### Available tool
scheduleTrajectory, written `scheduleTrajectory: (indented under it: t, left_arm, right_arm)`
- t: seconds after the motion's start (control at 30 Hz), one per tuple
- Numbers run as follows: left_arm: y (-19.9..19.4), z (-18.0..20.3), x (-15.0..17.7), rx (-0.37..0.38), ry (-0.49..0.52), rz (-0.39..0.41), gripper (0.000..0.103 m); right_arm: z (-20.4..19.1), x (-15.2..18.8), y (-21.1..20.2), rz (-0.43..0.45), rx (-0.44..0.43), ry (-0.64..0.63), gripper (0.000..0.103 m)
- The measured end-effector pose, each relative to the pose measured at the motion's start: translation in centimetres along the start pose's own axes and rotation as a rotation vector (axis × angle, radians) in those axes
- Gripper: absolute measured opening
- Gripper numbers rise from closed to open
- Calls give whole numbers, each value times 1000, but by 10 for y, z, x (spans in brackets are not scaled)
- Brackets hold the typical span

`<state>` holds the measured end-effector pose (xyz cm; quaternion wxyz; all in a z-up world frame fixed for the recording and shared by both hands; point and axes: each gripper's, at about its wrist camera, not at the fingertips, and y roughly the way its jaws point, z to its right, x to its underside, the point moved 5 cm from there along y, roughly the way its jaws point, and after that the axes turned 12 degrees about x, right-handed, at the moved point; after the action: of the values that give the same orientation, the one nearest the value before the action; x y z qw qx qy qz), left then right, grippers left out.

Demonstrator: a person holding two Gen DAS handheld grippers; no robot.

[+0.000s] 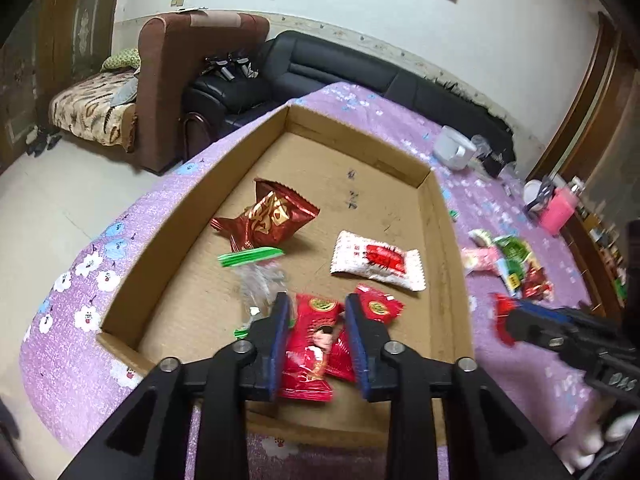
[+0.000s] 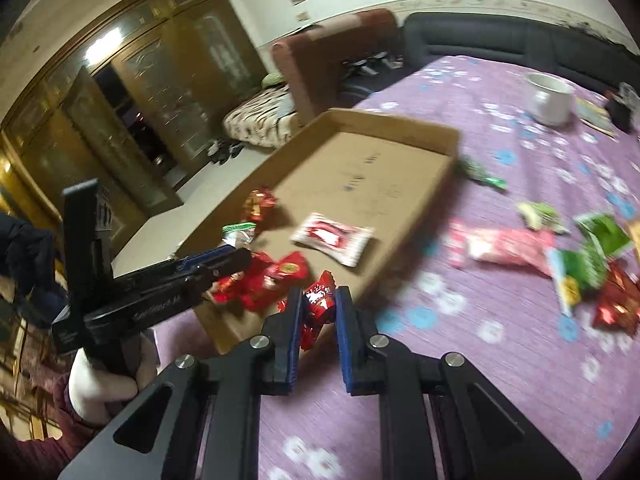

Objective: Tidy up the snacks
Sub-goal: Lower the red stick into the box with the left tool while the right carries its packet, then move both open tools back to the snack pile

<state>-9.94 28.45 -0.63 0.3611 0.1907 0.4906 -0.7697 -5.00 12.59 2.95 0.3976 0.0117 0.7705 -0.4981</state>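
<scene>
Cardboard is the thing I am working toward: the shallow cardboard tray (image 1: pixel 444 216) is sitting on the purple flowered tablecloth (image 1: pixel 400 116), and most of what I am doing turns on its near right wall. My right gripper (image 2: pixel 316 304) is pinching a small red snack packet (image 2: pixel 318 300) between its blue pads, pressed tight on the wrapper, and it is hanging just outside the tray's near corner, over the cloth. The tray lies ahead and to the left of that gripper, its long axis running away from me toward the sofa (image 1: pixel 340 64), so I judge the packet needs carrying left over the low wall before I let go.

My left gripper (image 1: pixel 316 344) is already inside the tray at the near end, jaws partly spread, with a red packet with a figure on it (image 1: pixel 312 344) lying between the pads; it looks loose, not squeezed. More red packets (image 1: pixel 376 306) are crowding that corner. Farther in, a dark red bag (image 1: pixel 268 216), a white and red packet (image 1: pixel 376 260) and a green-striped clear wrapper (image 1: pixel 252 256) are lying apart, and the far half of the tray floor is bare, so open room is there. Loose snacks (image 2: pixel 520 244) are waiting on the cloth to my right, nearer my right hand.
</scene>
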Motion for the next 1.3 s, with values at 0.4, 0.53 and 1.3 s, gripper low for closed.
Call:
scheduleTrajectory:
  t: [0.4,0.53,1.3]
  left_arm:
    - [-31,-17,-6,55,-98,100,59]
    - [-33,-14,-6,69,-97,101,64]
    - [-36,45,-6,160,20,91,66]
  right_arm:
    - [-27,-6,45,-55,-9,-18,22]
    - [-15,-11,33,-25,-27,29,29]
    - [172,-27,60,-81,472,139,15]
